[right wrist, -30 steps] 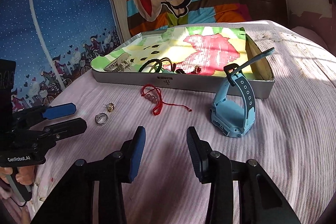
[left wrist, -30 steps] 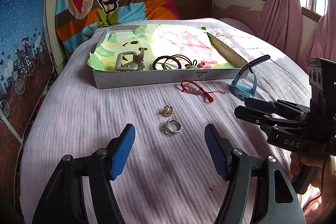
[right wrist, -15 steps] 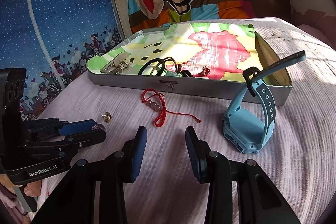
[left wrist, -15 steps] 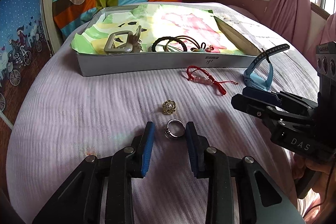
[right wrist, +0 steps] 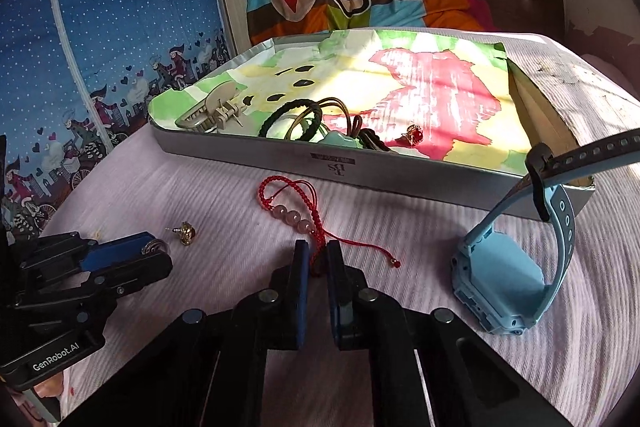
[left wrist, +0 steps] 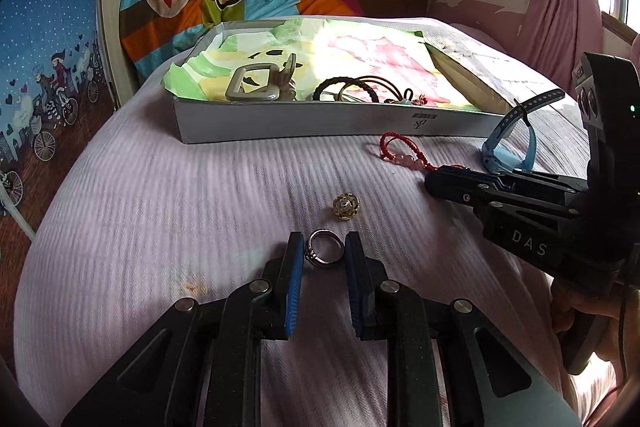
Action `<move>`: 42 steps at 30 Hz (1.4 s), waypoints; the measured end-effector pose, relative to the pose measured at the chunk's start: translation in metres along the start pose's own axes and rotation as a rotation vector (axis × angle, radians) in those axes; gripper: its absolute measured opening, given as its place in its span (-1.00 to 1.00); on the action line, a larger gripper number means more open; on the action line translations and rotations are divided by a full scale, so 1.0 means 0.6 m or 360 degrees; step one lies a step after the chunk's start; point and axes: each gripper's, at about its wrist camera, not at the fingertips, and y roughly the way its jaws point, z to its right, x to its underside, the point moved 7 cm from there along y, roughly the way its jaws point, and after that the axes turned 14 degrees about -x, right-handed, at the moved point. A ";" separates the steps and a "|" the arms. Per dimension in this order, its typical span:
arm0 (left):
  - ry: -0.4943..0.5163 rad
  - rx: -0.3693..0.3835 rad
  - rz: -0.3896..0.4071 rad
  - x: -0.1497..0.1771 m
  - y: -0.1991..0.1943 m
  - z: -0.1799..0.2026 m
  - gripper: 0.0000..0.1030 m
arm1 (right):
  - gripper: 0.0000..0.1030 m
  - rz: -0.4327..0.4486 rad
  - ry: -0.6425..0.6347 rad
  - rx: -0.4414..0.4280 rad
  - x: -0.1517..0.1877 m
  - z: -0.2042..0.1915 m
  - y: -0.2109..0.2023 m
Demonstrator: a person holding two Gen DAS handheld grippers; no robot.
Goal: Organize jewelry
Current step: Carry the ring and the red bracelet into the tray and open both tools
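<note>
My left claw (left wrist: 323, 251) has just closed onto the silver metal ring (left wrist: 324, 254) on the bed; my right claw (right wrist: 318, 259) pinches the red braided cord bracelet (right wrist: 296, 205).

"DAS" stands on the right claw (left wrist: 434, 183); "GenRobot.AI" on the left claw (right wrist: 160, 254).

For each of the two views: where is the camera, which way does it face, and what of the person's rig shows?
Left wrist: on the left gripper, facing across the bed to the tray; jaws around the silver ring; right gripper beside.
Right wrist: on the right gripper, facing likewise; jaws closed on the red bracelet; left gripper beside.
Shared: tray, blue watch, gold earring.
</note>
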 end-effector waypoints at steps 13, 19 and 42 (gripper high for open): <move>-0.0008 -0.0015 0.0158 -0.018 -0.045 0.002 -0.67 | -0.86 0.0279 -0.0063 -0.0003 -0.030 -0.026 -0.066; -0.0007 -0.0008 0.0236 -0.046 -0.069 0.013 -0.67 | -0.86 0.0439 -0.0083 0.0036 -0.055 -0.027 -0.093; 0.0000 -0.0100 -0.0011 -0.189 0.088 0.035 -0.67 | -0.85 0.0336 0.0028 0.0311 -0.100 0.060 -0.037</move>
